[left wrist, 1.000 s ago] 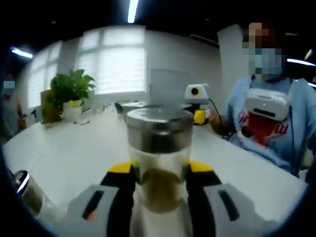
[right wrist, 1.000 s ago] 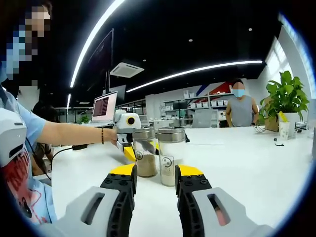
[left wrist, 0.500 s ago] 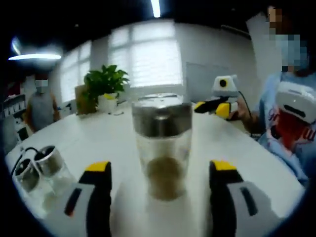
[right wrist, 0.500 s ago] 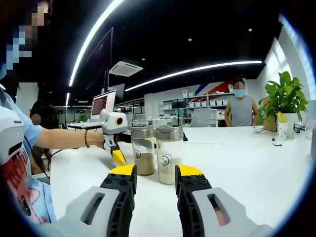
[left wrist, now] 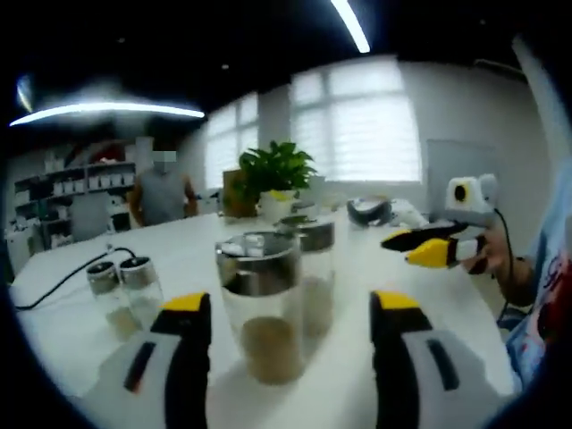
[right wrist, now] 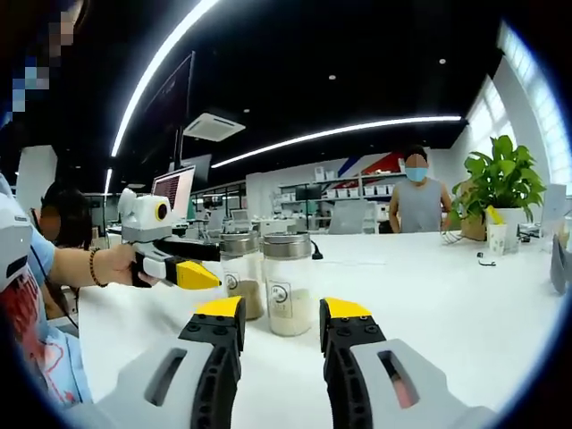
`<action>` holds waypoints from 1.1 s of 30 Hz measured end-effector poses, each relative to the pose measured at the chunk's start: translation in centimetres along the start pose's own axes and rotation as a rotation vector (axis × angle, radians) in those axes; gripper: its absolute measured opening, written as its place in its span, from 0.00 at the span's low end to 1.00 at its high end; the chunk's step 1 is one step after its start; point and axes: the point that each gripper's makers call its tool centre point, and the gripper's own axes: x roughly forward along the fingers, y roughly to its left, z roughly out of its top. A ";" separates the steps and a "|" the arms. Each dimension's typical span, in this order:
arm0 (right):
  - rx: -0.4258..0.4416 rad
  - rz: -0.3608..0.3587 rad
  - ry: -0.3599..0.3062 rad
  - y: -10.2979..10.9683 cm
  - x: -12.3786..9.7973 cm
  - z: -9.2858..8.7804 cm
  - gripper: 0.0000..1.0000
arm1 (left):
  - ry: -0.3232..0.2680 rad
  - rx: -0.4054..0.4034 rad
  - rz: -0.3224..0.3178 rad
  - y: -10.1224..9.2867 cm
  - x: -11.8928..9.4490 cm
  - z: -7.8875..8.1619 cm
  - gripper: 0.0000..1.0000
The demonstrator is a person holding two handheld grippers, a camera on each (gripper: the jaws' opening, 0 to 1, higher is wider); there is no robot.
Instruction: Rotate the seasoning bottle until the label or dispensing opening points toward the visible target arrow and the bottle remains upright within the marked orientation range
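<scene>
A glass seasoning bottle (left wrist: 259, 313) with a steel lid and brown powder stands upright on the white table (left wrist: 340, 375). My left gripper (left wrist: 290, 304) is open, its yellow-tipped jaws wide on either side of the bottle and clear of it. A second bottle (left wrist: 311, 268) stands just behind. From the right gripper view, the brown bottle (right wrist: 239, 281) stands beside the white-filled bottle (right wrist: 288, 286), which shows a round label. The left gripper (right wrist: 198, 273), held by a hand, points at them from the left. My right gripper (right wrist: 281, 313) is open and holds nothing; it floats near the table's right side (left wrist: 429, 248).
Two small shakers (left wrist: 125, 286) and a black cable lie at the left. A potted plant (left wrist: 277, 174) and a headset (left wrist: 371, 210) sit at the table's far end. A person (right wrist: 416, 192) stands beyond the table. A laptop (right wrist: 174, 192) is behind the hand.
My left gripper was shut on the brown bottle a second ago; it has opened and drawn back, leaving the bottle standing. Its view has swung. The right gripper has hardly moved.
</scene>
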 end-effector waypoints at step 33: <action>0.044 0.039 0.023 0.5 0.5 -0.6 0.32 | -0.044 -0.040 -0.081 2.1 1.9 0.0 0.41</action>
